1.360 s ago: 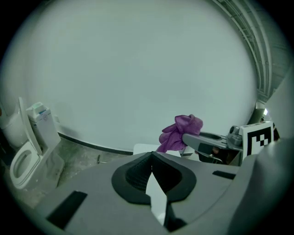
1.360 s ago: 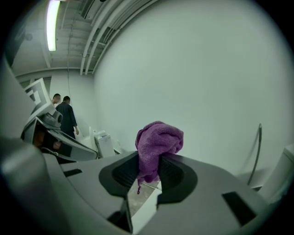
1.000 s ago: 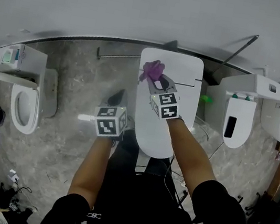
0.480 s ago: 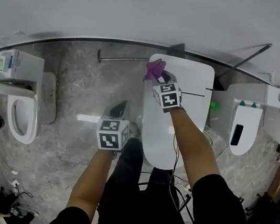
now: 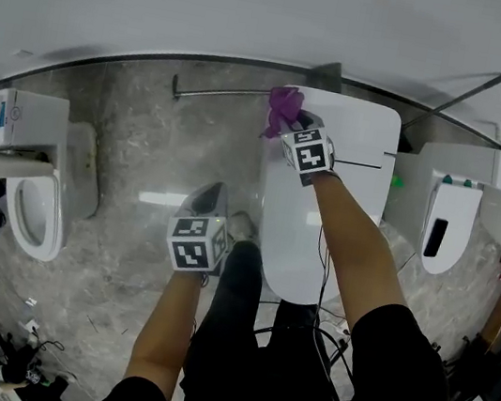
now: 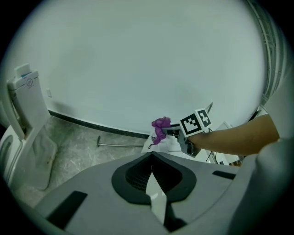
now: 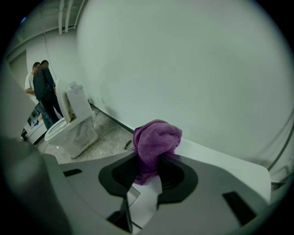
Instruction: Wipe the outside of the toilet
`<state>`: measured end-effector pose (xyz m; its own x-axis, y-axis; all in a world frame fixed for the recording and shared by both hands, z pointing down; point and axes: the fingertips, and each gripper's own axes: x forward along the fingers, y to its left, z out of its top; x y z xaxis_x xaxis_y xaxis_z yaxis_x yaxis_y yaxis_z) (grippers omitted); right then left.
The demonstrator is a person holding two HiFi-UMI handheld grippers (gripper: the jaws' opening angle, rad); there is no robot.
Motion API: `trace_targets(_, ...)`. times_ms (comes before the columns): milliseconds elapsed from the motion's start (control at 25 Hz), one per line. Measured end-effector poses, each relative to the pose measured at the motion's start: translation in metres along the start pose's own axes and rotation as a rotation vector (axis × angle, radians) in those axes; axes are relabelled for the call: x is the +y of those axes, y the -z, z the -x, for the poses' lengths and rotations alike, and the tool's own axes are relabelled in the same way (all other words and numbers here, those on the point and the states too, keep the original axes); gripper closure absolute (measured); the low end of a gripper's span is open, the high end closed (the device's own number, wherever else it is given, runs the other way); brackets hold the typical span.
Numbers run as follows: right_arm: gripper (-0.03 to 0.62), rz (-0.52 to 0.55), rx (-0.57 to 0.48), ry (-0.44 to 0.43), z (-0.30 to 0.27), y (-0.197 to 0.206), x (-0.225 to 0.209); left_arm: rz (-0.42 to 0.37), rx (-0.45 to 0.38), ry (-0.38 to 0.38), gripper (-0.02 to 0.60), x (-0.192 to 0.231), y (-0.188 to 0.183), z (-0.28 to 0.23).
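Note:
The white toilet (image 5: 324,217) stands in the middle of the head view with its lid down. My right gripper (image 5: 289,121) is shut on a bunched purple cloth (image 5: 283,108) at the far left corner of the toilet's top, near the wall. In the right gripper view the cloth (image 7: 156,140) sticks up between the jaws of that gripper (image 7: 149,161), over the white top (image 7: 220,160). My left gripper (image 5: 210,196) hangs over the floor left of the toilet, shut and holding nothing. The left gripper view looks past that gripper (image 6: 151,156) to the cloth (image 6: 161,126).
A second toilet (image 5: 43,189) stands at the left and a third (image 5: 449,209) at the right. A metal bar (image 5: 221,94) lies on the grey floor by the wall. Cables (image 5: 323,336) trail beside the toilet's base. Two people (image 7: 43,87) stand far off.
My right gripper has carried the purple cloth farther back and left, to the far left corner of the toilet's top. The left gripper has hardly moved.

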<state>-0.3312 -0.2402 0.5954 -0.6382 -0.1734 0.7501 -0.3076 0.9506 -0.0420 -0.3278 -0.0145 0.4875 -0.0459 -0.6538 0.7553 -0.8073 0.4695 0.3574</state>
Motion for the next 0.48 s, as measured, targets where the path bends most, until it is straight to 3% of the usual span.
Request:
trace_targets(160,0.480,-0.036,0.026,0.014,-0.003,0.002,-0.009,0.013,0.009,0.003,0.571,0.001,-0.001,-0.009)
trace_targets(480,0.480,-0.069,0.071,0.051,0.007,0.016,-0.033,-0.023,0.007,0.067,0.571,-0.039,-0.019,-0.023)
